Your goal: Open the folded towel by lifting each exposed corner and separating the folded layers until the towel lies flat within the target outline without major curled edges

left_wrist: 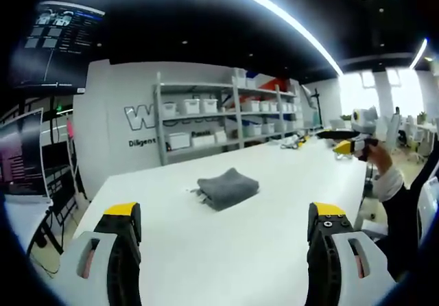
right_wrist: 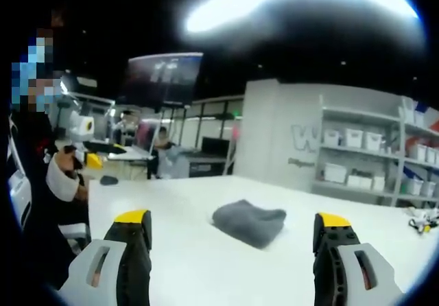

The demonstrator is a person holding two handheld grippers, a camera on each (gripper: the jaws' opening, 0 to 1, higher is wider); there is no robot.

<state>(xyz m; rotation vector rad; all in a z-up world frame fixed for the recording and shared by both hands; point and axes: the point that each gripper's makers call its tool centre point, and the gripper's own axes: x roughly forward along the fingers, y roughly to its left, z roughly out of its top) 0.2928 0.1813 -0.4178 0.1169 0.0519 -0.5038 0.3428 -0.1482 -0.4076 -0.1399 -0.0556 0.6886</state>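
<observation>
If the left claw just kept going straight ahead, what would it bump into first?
Probably the folded grey towel, lying on the white table ahead between the open left claw jaws; it might skim over, since depth is unclear.

Both views look low across the white table (left_wrist: pixel 274 251) from opposite sides, sharing the towel (left_wrist: pixel 228 187).

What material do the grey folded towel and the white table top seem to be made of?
The grey folded towel looks like soft, matte cloth, probably terry or microfibre: its surface is fuzzy, its folds are rounded, and it gives no shine. The white table top looks like a smooth, hard board, perhaps laminate: it is flat and even, with a faint sheen. The pictures cannot confirm the exact material of either.
</observation>
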